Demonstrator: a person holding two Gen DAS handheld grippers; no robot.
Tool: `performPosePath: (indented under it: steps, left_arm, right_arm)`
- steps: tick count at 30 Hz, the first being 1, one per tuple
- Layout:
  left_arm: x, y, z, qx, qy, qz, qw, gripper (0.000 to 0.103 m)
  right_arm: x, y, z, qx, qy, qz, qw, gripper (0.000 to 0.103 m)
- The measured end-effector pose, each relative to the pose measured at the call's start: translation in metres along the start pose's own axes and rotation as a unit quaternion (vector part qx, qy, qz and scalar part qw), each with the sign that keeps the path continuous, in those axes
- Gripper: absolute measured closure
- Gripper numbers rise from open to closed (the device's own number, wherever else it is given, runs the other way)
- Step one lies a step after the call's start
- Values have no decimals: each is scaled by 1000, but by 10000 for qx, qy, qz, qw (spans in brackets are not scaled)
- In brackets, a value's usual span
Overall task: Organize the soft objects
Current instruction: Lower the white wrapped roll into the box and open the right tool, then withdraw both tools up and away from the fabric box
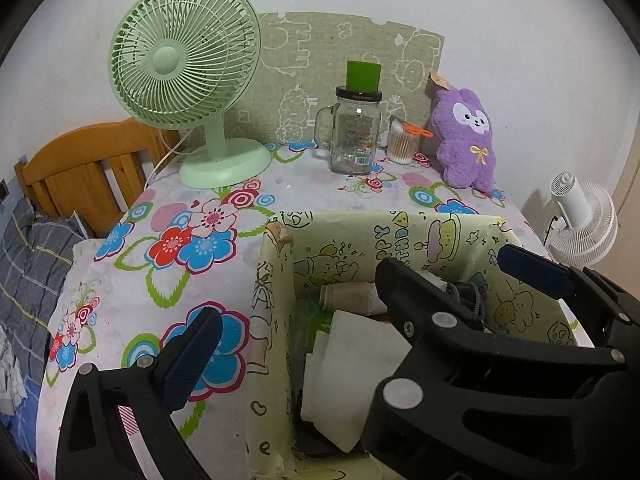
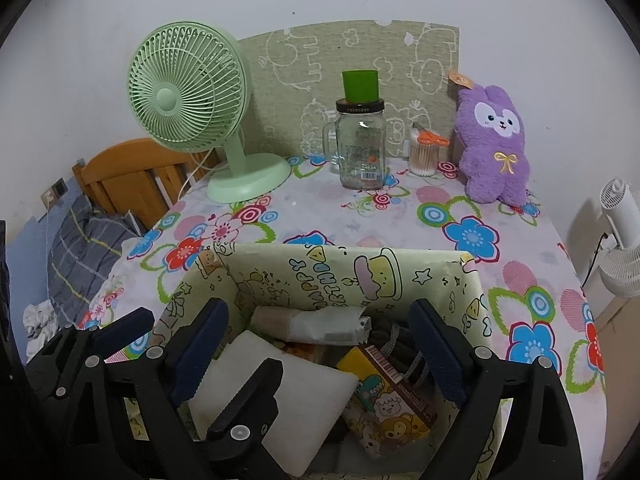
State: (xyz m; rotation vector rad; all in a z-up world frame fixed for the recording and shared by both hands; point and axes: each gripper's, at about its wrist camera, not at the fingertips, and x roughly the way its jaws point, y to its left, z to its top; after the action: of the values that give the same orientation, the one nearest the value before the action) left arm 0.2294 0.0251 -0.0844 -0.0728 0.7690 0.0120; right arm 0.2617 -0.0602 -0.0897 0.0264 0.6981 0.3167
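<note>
A paper-covered box (image 2: 360, 276) (image 1: 276, 280) stands at the near edge of the flowered table. It holds a white soft pad (image 2: 304, 396) (image 1: 352, 372), a paper-wrapped roll (image 2: 320, 326), a yellow cartoon packet (image 2: 384, 404) and a grey cord. My right gripper (image 2: 319, 312) is open above the box's contents and grips nothing. My left gripper (image 1: 316, 316) is open too. Its left finger (image 1: 196, 356) is outside the box's left wall and its right finger is inside, crowded by the right gripper's fingers. A purple plush bunny (image 2: 496, 148) (image 1: 466, 140) leans at the back right.
At the back stand a green desk fan (image 2: 192, 96), a glass mug jar (image 2: 362, 152) with a green cup on its lid, and a cotton-swab tub (image 2: 423, 156) with orange scissors on it. A wooden headboard (image 1: 84, 168) and bedding lie left. A white fan (image 2: 620, 240) is beyond the right edge.
</note>
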Motion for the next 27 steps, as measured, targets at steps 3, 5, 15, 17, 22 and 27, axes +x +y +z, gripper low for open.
performPosePath:
  steps: [3, 5, 15, 17, 22, 27]
  left_arm:
    - [-3, -1, 0, 26, -41, -1, 10000, 1]
    - [-6, -4, 0, 65, -81, 15, 9999, 1]
    - [-34, -15, -3, 201, -353, 34, 9992, 1]
    - [-40, -16, -4, 210, -392, 27, 9990, 1]
    - [-56, -22, -9, 252, -511, 32, 9984, 1]
    - [-72, -25, -14, 286, -621, 30, 9977, 1]
  right_arm:
    - [-2, 0, 0, -7, -9, -10, 10000, 10]
    - [-6, 0, -2, -8, -19, -32, 10000, 10]
    - [-34, -3, -7, 44, -206, -86, 9997, 10]
    - [-41, -3, -7, 44, -250, -100, 9996, 10]
    - [-58, -2, -11, 58, -341, -148, 9993, 10]
    - [-74, -1, -17, 77, -422, -167, 9989, 10]
